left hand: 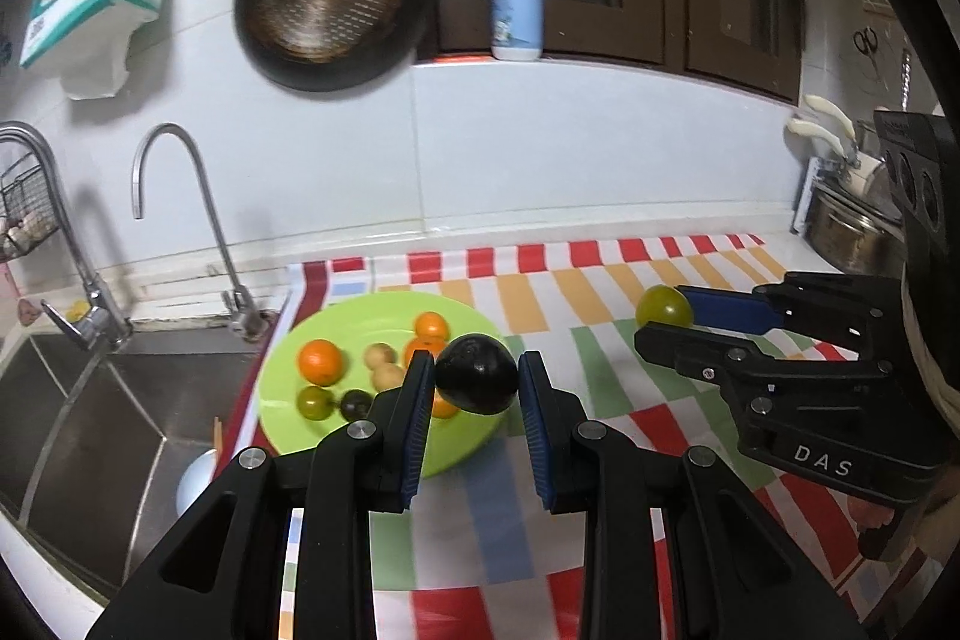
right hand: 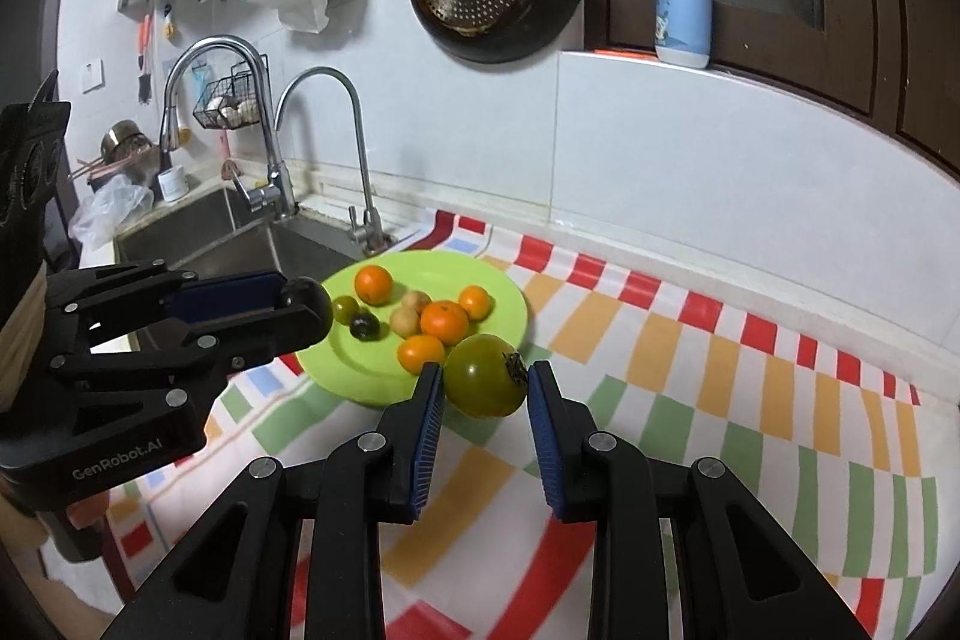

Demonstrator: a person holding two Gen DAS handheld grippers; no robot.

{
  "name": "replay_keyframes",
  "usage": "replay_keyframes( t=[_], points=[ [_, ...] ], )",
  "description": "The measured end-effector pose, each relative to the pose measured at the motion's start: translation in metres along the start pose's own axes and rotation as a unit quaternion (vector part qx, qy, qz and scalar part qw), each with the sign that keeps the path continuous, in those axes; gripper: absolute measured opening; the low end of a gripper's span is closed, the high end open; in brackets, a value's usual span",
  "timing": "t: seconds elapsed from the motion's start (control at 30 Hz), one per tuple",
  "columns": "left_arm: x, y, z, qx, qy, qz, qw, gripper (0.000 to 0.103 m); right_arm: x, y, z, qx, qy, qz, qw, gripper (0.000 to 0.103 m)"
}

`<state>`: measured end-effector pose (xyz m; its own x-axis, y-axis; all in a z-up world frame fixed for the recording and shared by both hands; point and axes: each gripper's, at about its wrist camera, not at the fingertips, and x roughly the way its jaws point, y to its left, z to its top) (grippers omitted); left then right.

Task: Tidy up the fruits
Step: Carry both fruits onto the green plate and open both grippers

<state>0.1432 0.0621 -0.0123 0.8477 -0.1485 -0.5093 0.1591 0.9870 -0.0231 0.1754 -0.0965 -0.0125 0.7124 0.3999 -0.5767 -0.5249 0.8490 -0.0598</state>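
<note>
Centre of the left wrist frame: your left gripper point(left hand: 476, 381) is clamped on a dark round fruit point(left hand: 477, 375) above the green plate point(left hand: 282, 418); smooth, slippery skin, so hold it across the widest part. Centre of the right wrist frame: your right gripper point(right hand: 485, 383) is clamped on a green tomato point(right hand: 483, 383), firm, light, likely bruisable.

Dark plum point(left hand: 477, 374) and green tomato point(right hand: 486, 383) held aloft; oranges point(right hand: 443, 321) on green plate point(right hand: 360, 376).
</note>
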Motion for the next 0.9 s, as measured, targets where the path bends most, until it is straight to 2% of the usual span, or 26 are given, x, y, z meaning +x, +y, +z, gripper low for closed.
replay_keyframes(
  t=[0.23, 0.47, 0.67, 0.9],
  points=[
    [-0.005, 0.029, 0.004, -0.018, -0.005, 0.016, 0.9997, 0.029, 0.010, 0.018, 0.015, 0.010, -0.005, 0.004, 1.000, 0.030],
    [0.007, 0.058, 0.007, -0.026, 0.002, 0.021, 0.9994, 0.029, 0.034, 0.030, 0.028, 0.029, 0.002, 0.006, 1.000, 0.030],
    [0.027, 0.077, 0.008, -0.025, 0.011, 0.014, 0.9995, 0.029, 0.062, 0.034, 0.036, 0.050, 0.019, 0.013, 0.998, 0.030],
    [0.065, 0.094, 0.015, -0.012, 0.027, -0.017, 0.9994, 0.029, 0.101, 0.031, 0.046, 0.064, 0.042, 0.011, 0.997, 0.030]
  ],
)
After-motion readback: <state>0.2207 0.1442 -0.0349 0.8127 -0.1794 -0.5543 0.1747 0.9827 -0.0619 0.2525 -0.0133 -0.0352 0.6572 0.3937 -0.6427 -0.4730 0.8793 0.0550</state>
